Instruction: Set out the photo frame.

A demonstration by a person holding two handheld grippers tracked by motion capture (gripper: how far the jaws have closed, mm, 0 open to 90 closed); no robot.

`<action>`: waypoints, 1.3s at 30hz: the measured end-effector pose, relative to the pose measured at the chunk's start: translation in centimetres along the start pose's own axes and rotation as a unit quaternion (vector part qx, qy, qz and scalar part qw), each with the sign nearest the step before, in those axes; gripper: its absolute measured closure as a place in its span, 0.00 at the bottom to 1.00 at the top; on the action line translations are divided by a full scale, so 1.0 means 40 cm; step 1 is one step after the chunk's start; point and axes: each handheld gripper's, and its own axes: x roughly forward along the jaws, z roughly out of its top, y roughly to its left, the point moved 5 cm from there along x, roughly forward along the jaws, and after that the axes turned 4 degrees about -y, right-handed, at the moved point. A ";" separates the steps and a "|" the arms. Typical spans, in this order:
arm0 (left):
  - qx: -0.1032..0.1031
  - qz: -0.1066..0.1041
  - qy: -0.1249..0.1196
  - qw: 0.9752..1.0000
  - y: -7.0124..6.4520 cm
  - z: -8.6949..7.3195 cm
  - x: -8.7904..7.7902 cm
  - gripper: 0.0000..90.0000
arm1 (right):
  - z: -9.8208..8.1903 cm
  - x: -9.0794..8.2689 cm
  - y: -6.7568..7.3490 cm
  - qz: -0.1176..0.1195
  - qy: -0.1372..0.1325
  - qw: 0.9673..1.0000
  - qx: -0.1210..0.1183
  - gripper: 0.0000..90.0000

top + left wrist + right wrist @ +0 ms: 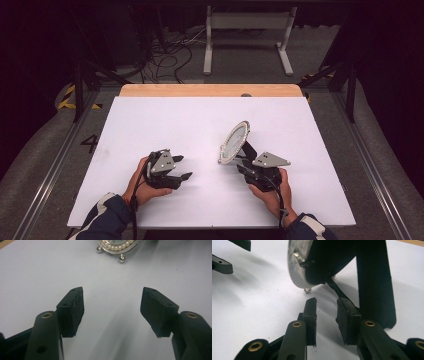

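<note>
High view: white table [165, 120], wide and bare, with an oval picture frame [234, 142] standing right of centre on its back prop, glass face turned left and away, long axis tilted up and leaning back. Right gripper [248, 169] just behind and below the frame, far nearer than the left gripper [184, 167], well apart to the left. Frame lying straight ahead of the right jaws, so likely the right hand's job.

Right gripper view: silver rim and black back of the frame [322, 262] close ahead, black prop [374, 282] leaning down to the table, thin strap running from back to prop. Right gripper [326, 310] jaws narrowly parted, holding nothing, just short of the strap.

Left gripper view: frame [117, 246] from the front, pearl-beaded edge and small ball feet on the table. Left gripper [111, 307] jaws spread wide, nothing between.
</note>
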 end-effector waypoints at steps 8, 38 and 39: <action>-0.013 0.017 0.019 1.000 0.008 -0.048 -0.037 0.32 | 0.011 0.005 0.024 0.012 -0.008 1.000 0.000 0.67; -0.038 0.057 0.021 0.997 -0.015 -0.099 -0.098 0.17 | 0.074 0.098 0.035 -0.006 -0.031 0.998 0.055 0.48; -0.038 0.057 0.021 0.997 -0.016 -0.099 -0.097 0.17 | 0.076 0.101 0.035 -0.011 -0.031 0.998 0.058 0.49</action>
